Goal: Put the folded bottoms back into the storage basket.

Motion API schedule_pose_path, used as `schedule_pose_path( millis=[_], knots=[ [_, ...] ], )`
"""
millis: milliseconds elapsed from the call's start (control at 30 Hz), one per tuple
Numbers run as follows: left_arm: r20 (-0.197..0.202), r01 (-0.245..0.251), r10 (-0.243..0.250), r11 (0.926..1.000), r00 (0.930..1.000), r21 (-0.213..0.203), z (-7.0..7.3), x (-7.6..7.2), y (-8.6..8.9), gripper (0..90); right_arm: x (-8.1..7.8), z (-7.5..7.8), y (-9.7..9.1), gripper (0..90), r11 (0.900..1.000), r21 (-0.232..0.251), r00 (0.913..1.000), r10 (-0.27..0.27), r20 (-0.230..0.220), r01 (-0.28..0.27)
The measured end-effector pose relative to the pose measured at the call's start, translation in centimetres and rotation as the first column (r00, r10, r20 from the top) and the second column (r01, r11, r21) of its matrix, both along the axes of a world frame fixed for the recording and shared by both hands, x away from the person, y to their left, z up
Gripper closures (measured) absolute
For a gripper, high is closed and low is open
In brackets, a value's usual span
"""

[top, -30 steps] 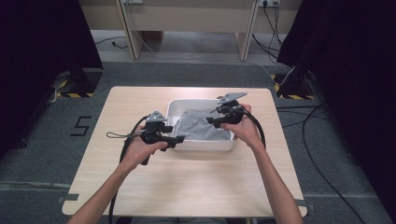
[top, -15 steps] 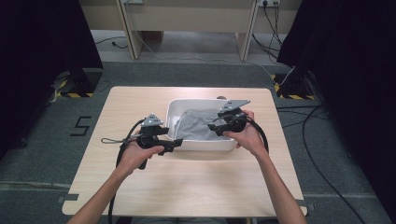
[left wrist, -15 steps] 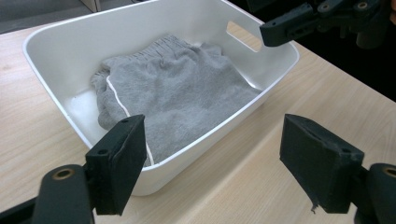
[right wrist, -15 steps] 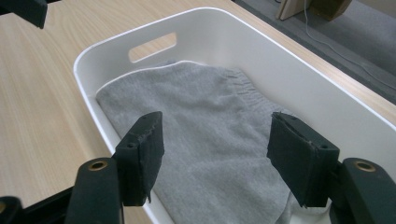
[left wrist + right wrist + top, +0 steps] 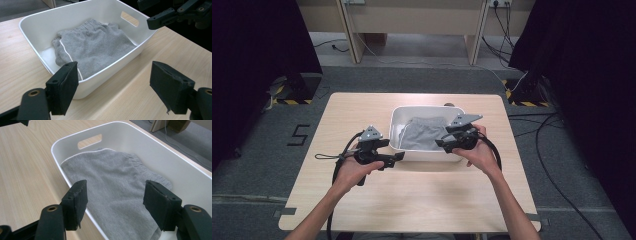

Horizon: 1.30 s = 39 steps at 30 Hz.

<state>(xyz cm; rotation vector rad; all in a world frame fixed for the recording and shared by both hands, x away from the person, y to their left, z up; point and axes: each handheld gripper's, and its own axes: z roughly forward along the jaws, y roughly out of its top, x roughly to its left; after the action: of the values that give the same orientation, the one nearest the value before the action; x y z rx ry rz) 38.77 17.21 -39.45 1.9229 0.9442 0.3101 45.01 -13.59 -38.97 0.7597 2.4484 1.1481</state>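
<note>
Currently the grey shorts (image 5: 424, 134) lie bunched inside the white tub (image 5: 398, 116) at frame centre. Left gripper (image 5: 396, 158), lower left of the tub: jaws just widened, gripping nothing. Right gripper (image 5: 443, 144), over the tub's right rim: jaws apart, nothing held.

Grey shorts (image 5: 95, 47) crumpled inside white tub (image 5: 35, 30), mid-table.

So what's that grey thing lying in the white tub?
It is a grey garment, soft knit or fleece by its look, with a ribbed band at one end and a thin white stripe along a seam. It lies loosely folded, a bit rumpled, on the floor of the white tub, its edges against the tub's walls. Neither pair of tongs touches it.
</note>
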Motion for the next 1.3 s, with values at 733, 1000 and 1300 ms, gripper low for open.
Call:
schedule_pose_path(
  millis=[733,1000,1300],
  knots=[
    [-0.014,0.011,-0.011,0.9997,0.9998,-0.023,-1.5,-1.3,0.8,21.7,-3.5,-1.0,-1.0,35.3,0.9987,0.05,0.9997,0.005,0.025,-0.007],
    [0.008,0.005,-0.005,0.9998,1.0,-0.017,-1.8,-1.9,1.1,21.6,-4.6,-1.6,-1.4,35.3,0.9976,0.069,0.9994,0.0,0.036,-0.003],
    [0.029,0.0,0.0,1.0,0.9996,-0.003,-2.0,-2.8,1.4,21.4,-6.0,-2.4,-1.8,34.5,0.9967,0.081,0.9989,-0.008,0.046,0.004]
  ],
)
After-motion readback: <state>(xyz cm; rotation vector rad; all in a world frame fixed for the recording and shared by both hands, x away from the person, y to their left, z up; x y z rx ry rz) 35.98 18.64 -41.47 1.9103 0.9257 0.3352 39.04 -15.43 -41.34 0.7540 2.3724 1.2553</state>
